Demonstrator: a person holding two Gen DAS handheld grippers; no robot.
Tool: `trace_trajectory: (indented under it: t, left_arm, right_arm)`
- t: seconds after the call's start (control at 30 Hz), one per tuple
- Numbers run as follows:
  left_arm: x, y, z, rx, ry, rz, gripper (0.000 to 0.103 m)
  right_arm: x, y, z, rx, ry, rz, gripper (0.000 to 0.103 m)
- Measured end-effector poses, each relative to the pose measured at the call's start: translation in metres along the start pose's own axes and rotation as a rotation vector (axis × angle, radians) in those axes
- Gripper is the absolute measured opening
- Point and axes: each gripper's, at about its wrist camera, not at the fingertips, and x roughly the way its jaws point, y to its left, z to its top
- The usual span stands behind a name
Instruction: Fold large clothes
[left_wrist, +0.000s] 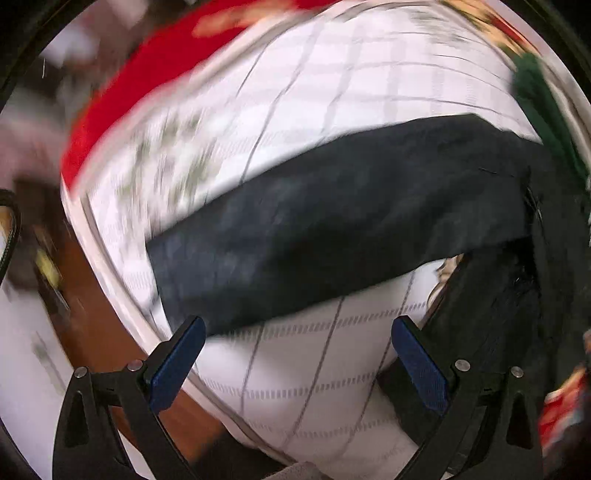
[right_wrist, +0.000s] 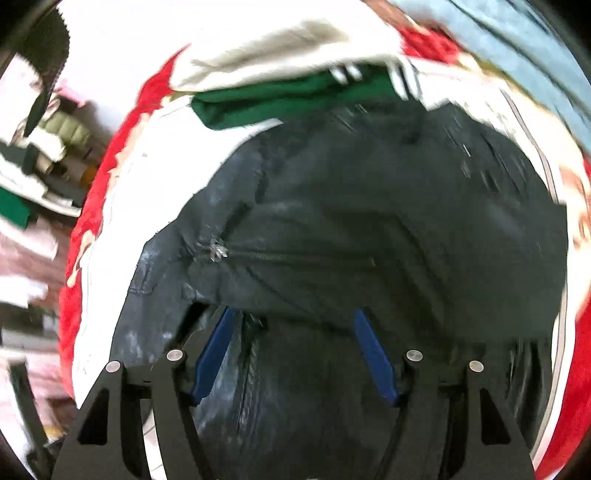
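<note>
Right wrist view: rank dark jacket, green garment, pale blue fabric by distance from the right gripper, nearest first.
1. dark jacket, directly under the open right gripper, filling the centre.
2. green garment, beyond the jacket's far edge, upper centre.
3. pale blue fabric, farthest, top right corner.

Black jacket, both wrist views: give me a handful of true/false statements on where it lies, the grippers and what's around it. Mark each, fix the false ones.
1. The left gripper is clamped on the black jacket. False: its jaws stand open, nothing between the pads; the jacket's dark sleeve lies just ahead of them.
2. The jacket lies on a white checked cover. True.
3. The right gripper has open jaws with jacket fabric under them. True.
4. The jacket's zipper pull shows in the right wrist view. True.
5. The green garment has no markings. False: white stripes run along one edge.
6. The blanket at the cover's edge is blue. False: it is red.
</note>
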Motion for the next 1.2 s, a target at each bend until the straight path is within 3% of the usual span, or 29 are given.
trace_trajectory:
  t: [0.17,0.27,0.33,0.4,0.5,0.57,0.67,0.8,0.83,0.93,0.97,1.0,1.07,1.2]
  left_arm:
    - [0.063,0.067,0.009,-0.298,0.140,-0.249,0.101]
    - [0.087,0.091,0.026,-0.425,0.137,-0.286,0.098]
    - [0.081,0.102,0.039,-0.469,0.055,-0.260,0.076]
    - [0.070,0.110,0.061,-0.437,-0.061,-0.189,0.008]
    - [0.066,0.131,0.098,-0.403,-0.214,-0.168,0.008]
    - [0.071,0.153,0.125,-0.403,-0.261,-0.267,0.008]
    - [0.077,0.153,0.130,-0.426,-0.254,-0.407,0.012]
    - [0.095,0.150,0.121,-0.525,-0.230,-0.629,0.042]
    - [0.098,0.148,0.119,-0.566,-0.256,-0.671,0.042]
    - [0.092,0.127,0.114,-0.577,-0.284,-0.641,0.039]
    - [0.088,0.121,0.123,-0.557,-0.298,-0.593,0.027]
    - [0.081,0.112,0.130,-0.524,-0.318,-0.508,0.005]
    - [0.071,0.088,0.141,-0.441,-0.355,-0.405,0.004]
    - [0.037,0.075,0.150,-0.324,-0.456,-0.292,0.002]
  right_arm:
    - [0.024,-0.018,-0.020,0.090,0.069,-0.038,0.070]
    - [0.033,-0.019,-0.028,0.146,0.047,-0.037,0.070]
    - [0.037,-0.016,-0.032,0.182,0.043,-0.027,0.070]
    - [0.040,-0.009,-0.035,0.200,0.045,-0.027,0.070]
    - [0.040,0.003,-0.039,0.188,0.045,-0.035,0.070]
    - [0.042,0.012,-0.042,0.163,0.052,-0.036,0.070]
    - [0.045,0.020,-0.047,0.155,0.078,-0.026,0.070]
    - [0.050,0.027,-0.052,0.137,0.097,-0.017,0.070]
    - [0.052,0.029,-0.054,0.136,0.104,-0.015,0.070]
    - [0.059,0.030,-0.057,0.142,0.118,-0.015,0.070]
    - [0.062,0.031,-0.057,0.145,0.119,-0.026,0.070]
    - [0.063,0.032,-0.055,0.144,0.116,-0.032,0.070]
    - [0.062,0.037,-0.050,0.134,0.089,-0.047,0.070]
    - [0.058,0.046,-0.031,0.100,0.035,-0.125,0.070]
